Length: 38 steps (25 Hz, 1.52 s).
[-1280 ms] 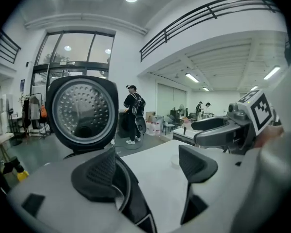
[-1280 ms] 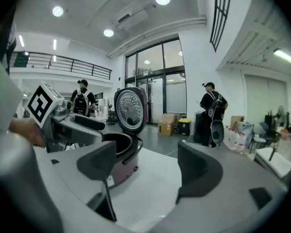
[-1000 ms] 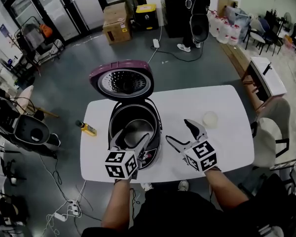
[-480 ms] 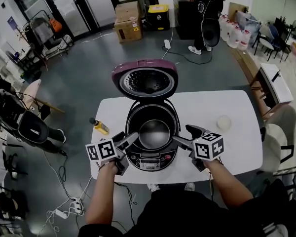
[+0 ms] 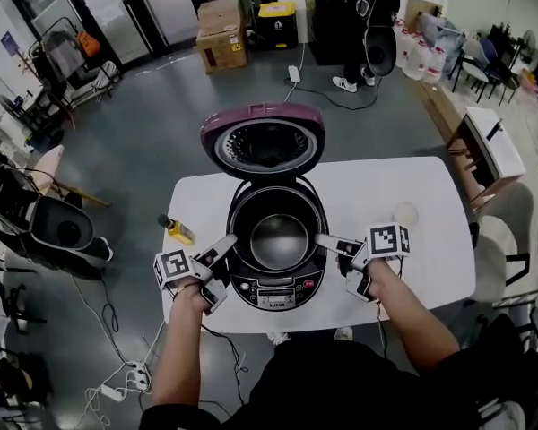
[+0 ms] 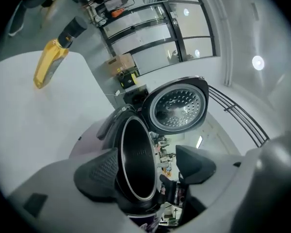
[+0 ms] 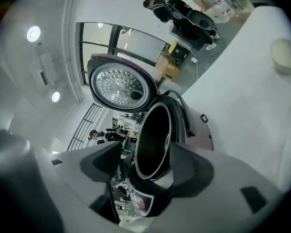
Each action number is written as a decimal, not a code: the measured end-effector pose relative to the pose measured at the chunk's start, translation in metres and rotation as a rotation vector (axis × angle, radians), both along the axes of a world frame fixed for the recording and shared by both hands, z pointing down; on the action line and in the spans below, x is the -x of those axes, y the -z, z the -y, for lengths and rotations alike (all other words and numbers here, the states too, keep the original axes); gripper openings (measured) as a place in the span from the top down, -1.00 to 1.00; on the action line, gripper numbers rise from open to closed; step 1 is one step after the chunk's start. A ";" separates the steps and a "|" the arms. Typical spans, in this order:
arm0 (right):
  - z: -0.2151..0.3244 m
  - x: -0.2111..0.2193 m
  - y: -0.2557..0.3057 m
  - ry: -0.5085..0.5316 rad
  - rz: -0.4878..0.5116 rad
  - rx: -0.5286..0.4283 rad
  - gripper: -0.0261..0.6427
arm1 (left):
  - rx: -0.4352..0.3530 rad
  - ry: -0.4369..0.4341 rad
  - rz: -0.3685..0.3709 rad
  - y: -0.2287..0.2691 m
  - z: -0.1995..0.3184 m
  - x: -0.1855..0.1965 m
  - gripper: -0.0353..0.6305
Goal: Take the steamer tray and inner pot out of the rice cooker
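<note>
Head view: the left hand-held gripper (image 5: 222, 254) and right hand-held gripper (image 5: 334, 247) have dropped to the pot's (image 5: 279, 242) two sides. Both are closing, with the rim between their jaws but not yet pinched. Lifting the pot likely comes next.

Black control panel (image 5: 271, 291) on the purple rice cooker (image 5: 262, 111): the print is too small for you to read. Dark-clothed standing person (image 5: 357, 12), far side: cut off by the top edge. Small pale round object (image 5: 405, 214) on the white table (image 5: 430, 267): too small to identify. Your forearms (image 5: 184, 348) cover parts of the table's near edge. Yellow bottle (image 5: 177, 231): label illegible.
</note>
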State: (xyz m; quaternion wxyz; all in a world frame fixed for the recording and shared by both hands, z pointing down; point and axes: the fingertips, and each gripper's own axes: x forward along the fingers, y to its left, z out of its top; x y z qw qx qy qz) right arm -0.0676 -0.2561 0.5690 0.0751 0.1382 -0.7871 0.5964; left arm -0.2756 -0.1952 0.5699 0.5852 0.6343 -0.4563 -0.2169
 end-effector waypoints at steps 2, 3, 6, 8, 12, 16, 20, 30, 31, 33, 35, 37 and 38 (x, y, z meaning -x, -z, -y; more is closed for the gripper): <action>0.000 0.003 -0.002 -0.012 0.021 0.036 -0.02 | 0.007 -0.014 0.015 -0.001 0.000 0.000 -0.19; 0.001 0.004 -0.003 -0.019 0.023 0.045 -0.02 | 0.007 -0.023 0.021 -0.001 0.001 0.000 -0.19; 0.003 0.004 -0.007 -0.035 0.023 0.071 -0.02 | 0.029 -0.049 0.058 -0.004 -0.001 -0.003 -0.18; 0.002 0.005 -0.009 -0.039 0.028 0.093 -0.02 | 0.032 -0.073 0.074 -0.005 -0.001 -0.006 -0.15; 0.005 0.012 -0.013 -0.054 0.028 0.113 0.01 | 0.037 -0.110 0.087 -0.006 0.003 -0.005 -0.06; 0.009 0.013 -0.021 -0.037 -0.039 0.095 0.18 | 0.063 -0.145 0.126 -0.013 0.008 -0.005 0.08; 0.014 0.014 -0.029 -0.023 -0.140 0.043 0.43 | 0.098 -0.180 0.173 -0.016 0.014 -0.007 0.17; 0.018 0.013 -0.039 -0.086 -0.308 -0.061 0.82 | 0.166 -0.209 0.306 -0.033 0.011 0.010 0.83; 0.017 0.012 -0.037 -0.105 -0.302 -0.061 0.83 | 0.161 -0.212 0.313 -0.032 0.011 0.009 0.83; 0.015 0.010 -0.031 -0.146 -0.286 -0.064 0.84 | 0.143 -0.210 0.330 -0.028 0.010 0.008 0.83; 0.014 0.009 -0.022 -0.178 -0.279 -0.084 0.85 | 0.114 -0.203 0.354 -0.018 0.011 0.008 0.83; 0.010 0.010 -0.011 -0.203 -0.271 -0.109 0.85 | 0.076 -0.199 0.388 -0.004 0.011 0.010 0.83; 0.008 0.010 -0.005 -0.217 -0.264 -0.123 0.86 | 0.055 -0.198 0.404 0.003 0.011 0.011 0.84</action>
